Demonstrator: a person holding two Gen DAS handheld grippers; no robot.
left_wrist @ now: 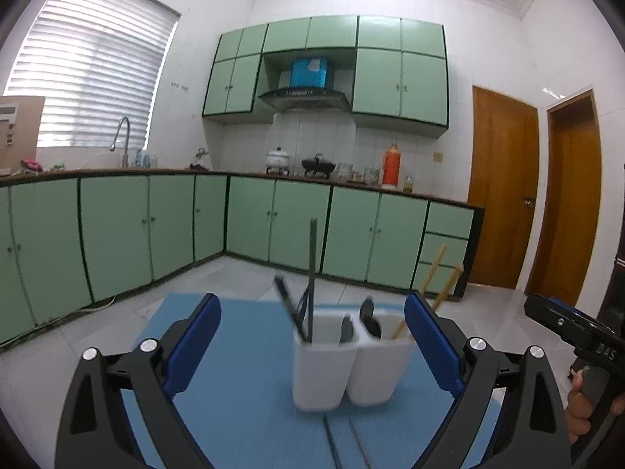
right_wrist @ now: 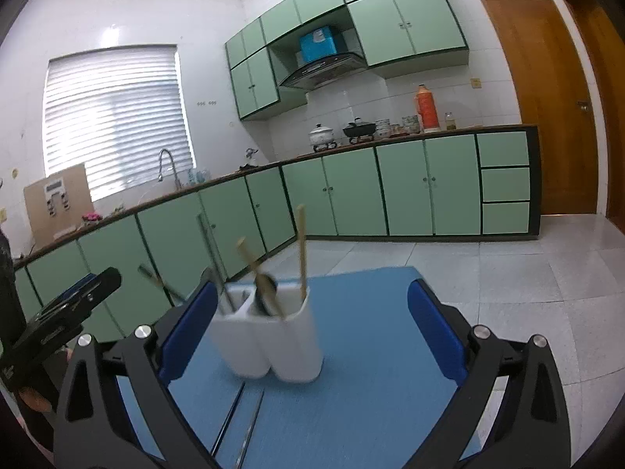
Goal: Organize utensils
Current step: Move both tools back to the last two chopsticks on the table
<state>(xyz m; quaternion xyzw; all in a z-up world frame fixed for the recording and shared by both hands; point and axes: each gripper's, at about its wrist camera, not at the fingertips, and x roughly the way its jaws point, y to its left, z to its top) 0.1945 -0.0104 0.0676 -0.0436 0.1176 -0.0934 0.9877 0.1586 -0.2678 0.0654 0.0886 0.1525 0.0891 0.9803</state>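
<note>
Left wrist: utensil holder (left_wrist: 347, 367) sits ahead btwn open left gripper (left_wrist: 312, 336) fingers.

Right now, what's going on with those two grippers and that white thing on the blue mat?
A person holds two blue-padded grippers, the left gripper and right gripper, both open and empty. Ahead on the blue mat stands a white two-compartment utensil holder already holding dark chopsticks, wooden chopsticks and dark spoons. Two thin dark sticks lie on the mat, not sorted yet.
</note>
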